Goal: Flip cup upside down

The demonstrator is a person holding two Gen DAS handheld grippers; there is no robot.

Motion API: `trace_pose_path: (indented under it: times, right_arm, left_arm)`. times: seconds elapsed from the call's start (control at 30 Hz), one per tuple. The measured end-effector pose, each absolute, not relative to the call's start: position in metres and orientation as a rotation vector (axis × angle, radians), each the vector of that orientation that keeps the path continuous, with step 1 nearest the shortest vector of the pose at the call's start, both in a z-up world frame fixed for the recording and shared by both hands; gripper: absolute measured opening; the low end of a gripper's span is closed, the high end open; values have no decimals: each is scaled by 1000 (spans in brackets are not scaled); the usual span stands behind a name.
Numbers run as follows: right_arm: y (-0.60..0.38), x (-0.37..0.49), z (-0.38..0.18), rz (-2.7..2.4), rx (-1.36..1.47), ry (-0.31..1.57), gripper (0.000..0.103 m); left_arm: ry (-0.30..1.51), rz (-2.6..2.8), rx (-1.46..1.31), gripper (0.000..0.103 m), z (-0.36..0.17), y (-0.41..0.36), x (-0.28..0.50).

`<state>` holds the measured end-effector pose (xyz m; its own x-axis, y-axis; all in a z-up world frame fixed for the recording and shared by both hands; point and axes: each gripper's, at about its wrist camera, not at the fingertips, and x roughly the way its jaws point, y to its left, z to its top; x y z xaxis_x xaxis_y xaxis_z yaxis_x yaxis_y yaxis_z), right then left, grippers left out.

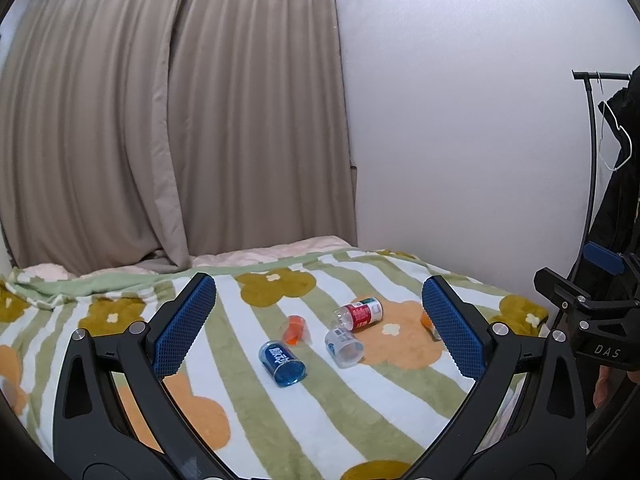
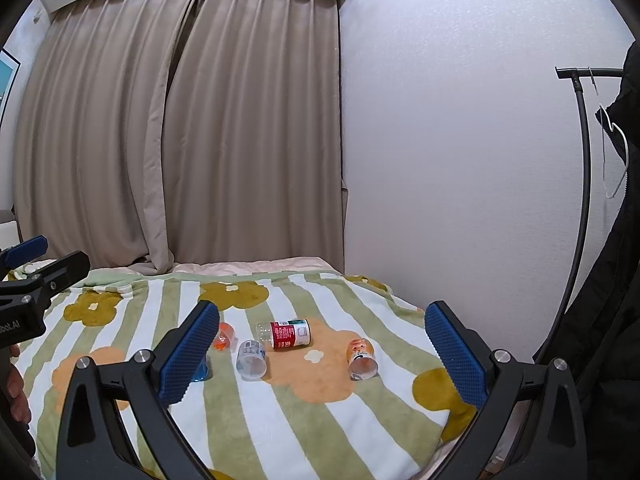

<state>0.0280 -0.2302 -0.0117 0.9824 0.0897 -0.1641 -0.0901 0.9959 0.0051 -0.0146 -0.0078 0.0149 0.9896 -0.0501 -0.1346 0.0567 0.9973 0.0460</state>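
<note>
Several small cups lie on their sides on a striped flower blanket (image 1: 360, 400). A blue cup (image 1: 282, 362) lies nearest my left gripper (image 1: 320, 320); the right wrist view shows only its edge (image 2: 200, 370) behind a finger. A clear cup (image 1: 344, 347) (image 2: 251, 360), a red-labelled cup (image 1: 360, 312) (image 2: 289, 333), a small orange-filled cup (image 1: 296, 330) (image 2: 224, 337) and an orange-labelled cup (image 2: 362, 358) lie near them. My left gripper is open, above the blanket, short of the cups. My right gripper (image 2: 324, 340) is open too, empty.
The blanket (image 2: 320, 420) covers a bed against a white wall (image 2: 460, 160), with beige curtains (image 2: 180, 140) behind. A black clothes rack (image 2: 580, 160) with a dark coat (image 2: 608, 280) stands at the right. The bed's edge drops off at the right.
</note>
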Motion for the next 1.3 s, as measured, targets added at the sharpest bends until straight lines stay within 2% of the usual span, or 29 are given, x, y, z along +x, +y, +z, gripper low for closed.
trace_pose_path:
  times: [0.97,1.13,1.3]
  right_arm:
    - [-225,32,-18,118,13,190,103]
    - [-220,40,-21,158,12,204,103]
    - [-213,62,-24,258,27,260,103]
  left_arm:
    - [166,-67,24,103,16,3,-8]
    - [185,-81,38,103,17,9,5]
    - [275,-163,70,103,22,24,50]
